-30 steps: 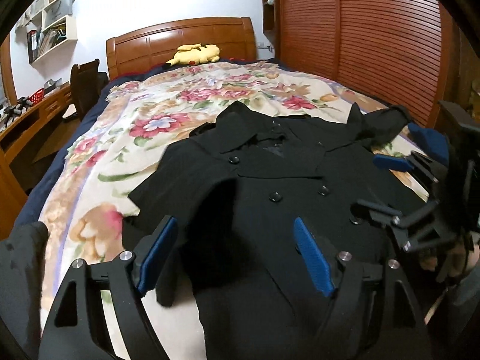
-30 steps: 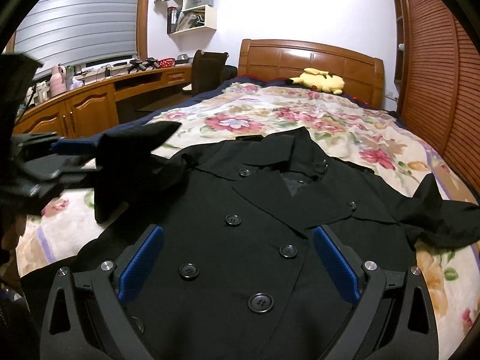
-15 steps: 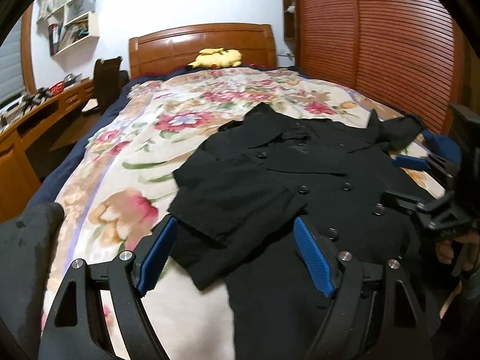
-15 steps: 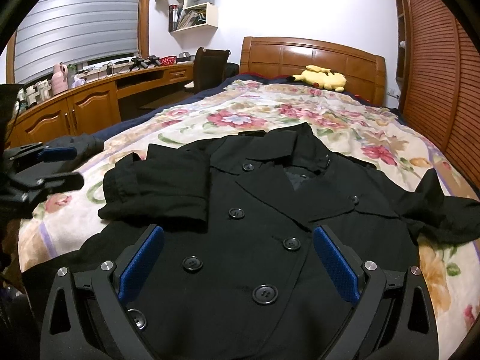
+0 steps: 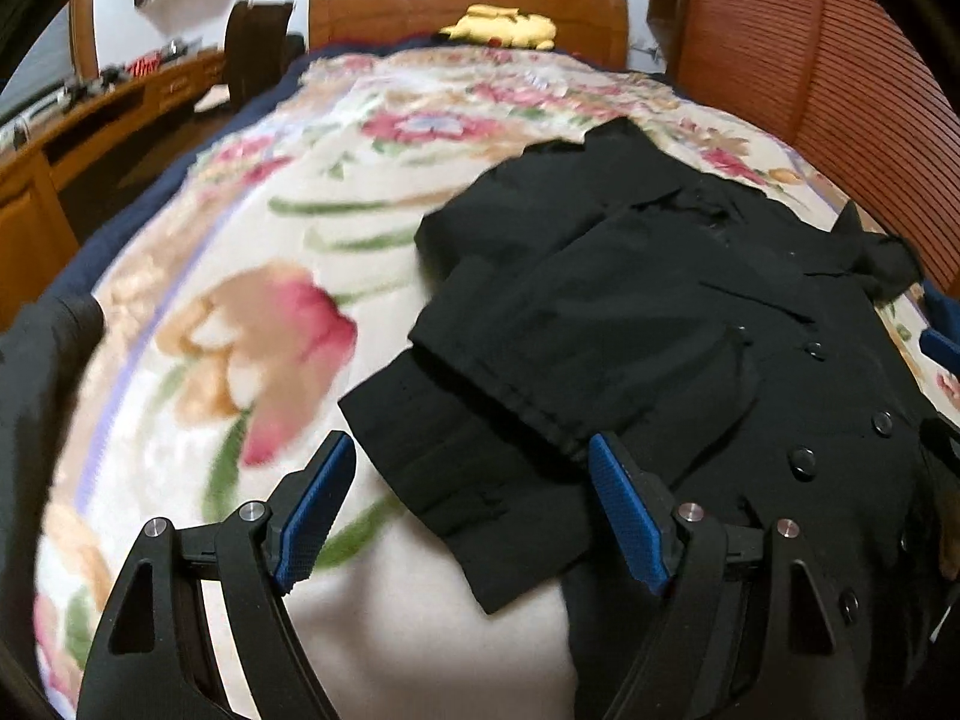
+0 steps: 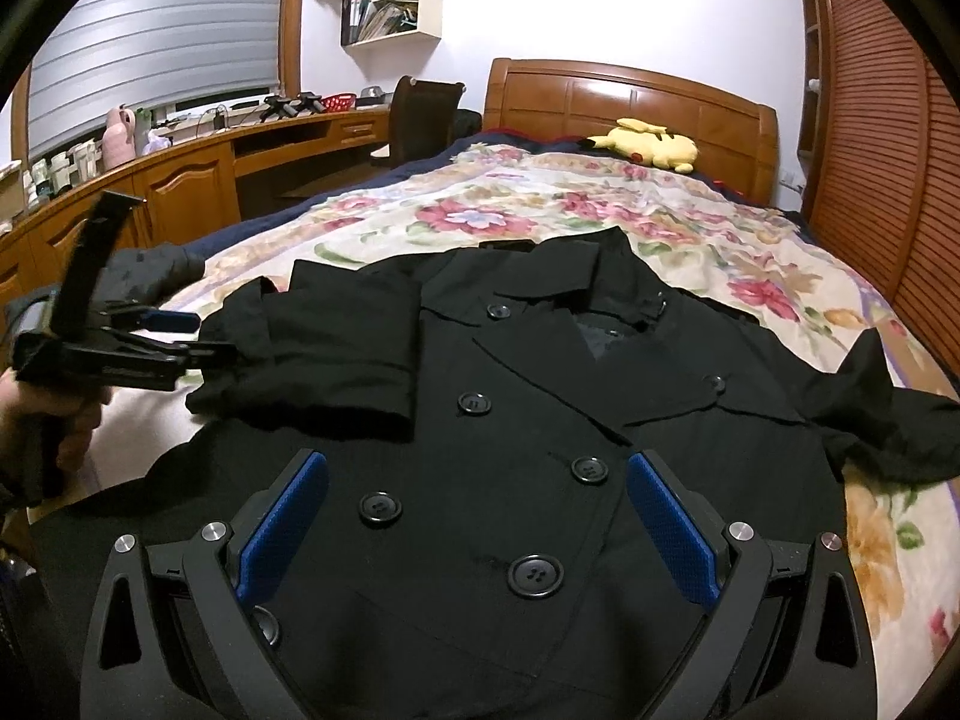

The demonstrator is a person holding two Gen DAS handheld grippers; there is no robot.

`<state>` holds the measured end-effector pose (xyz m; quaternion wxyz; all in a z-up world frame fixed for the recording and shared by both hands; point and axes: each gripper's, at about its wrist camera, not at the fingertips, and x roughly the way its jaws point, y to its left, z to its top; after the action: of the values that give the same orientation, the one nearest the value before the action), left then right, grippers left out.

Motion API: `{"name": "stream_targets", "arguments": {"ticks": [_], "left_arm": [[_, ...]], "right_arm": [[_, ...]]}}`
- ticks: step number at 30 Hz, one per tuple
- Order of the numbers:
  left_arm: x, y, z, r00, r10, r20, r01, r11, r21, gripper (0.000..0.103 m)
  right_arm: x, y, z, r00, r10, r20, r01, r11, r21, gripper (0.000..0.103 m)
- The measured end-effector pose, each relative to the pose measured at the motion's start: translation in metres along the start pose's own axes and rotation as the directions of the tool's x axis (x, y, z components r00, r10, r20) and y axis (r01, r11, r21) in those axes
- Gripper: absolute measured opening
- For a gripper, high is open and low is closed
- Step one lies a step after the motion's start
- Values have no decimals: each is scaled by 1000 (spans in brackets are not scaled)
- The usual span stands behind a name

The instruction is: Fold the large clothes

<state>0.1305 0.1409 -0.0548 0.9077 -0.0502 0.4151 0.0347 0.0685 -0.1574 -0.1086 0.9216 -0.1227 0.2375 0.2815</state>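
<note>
black coat [image 6: 528, 420] lies flat, collar toward headboard [image 6: 630, 102], long axis along bed; left gripper [image 5: 468, 516] and right gripper [image 6: 480, 522] wide apart, empty

A black double-breasted coat [image 6: 528, 420] lies face up on the floral bedspread [image 6: 540, 210], buttoned, collar toward the headboard. One sleeve [image 6: 324, 354] is folded flat across its chest; the other sleeve [image 6: 888, 414] sprawls crumpled out to the side.
</note>
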Motion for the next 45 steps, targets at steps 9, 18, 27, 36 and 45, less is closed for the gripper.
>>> {"name": "stream_targets", "arguments": {"ticks": [9,18,27,36,45], "left_arm": [[-4,-14,11,998,-50,-30,51,998,24,9],[-51,-78,50,992,-80,101,63,986,156,5],[-68,-153,76,970,-190,149,149,957,248,5],[-71,-210,58,959,-252,132,197,923,331,5],[-91,-197,34,945,-266,192,193,924,330,77]], "right_arm": [[1,-6,2,1000,1,-3,-1,1000,7,100],[-15,-29,-1,999,-30,14,30,998,61,99],[-43,-53,-18,995,-99,15,96,988,124,99],[-67,-58,-36,987,-161,-20,162,976,148,98],[-78,-50,-33,989,-151,-8,150,977,150,98]]}}
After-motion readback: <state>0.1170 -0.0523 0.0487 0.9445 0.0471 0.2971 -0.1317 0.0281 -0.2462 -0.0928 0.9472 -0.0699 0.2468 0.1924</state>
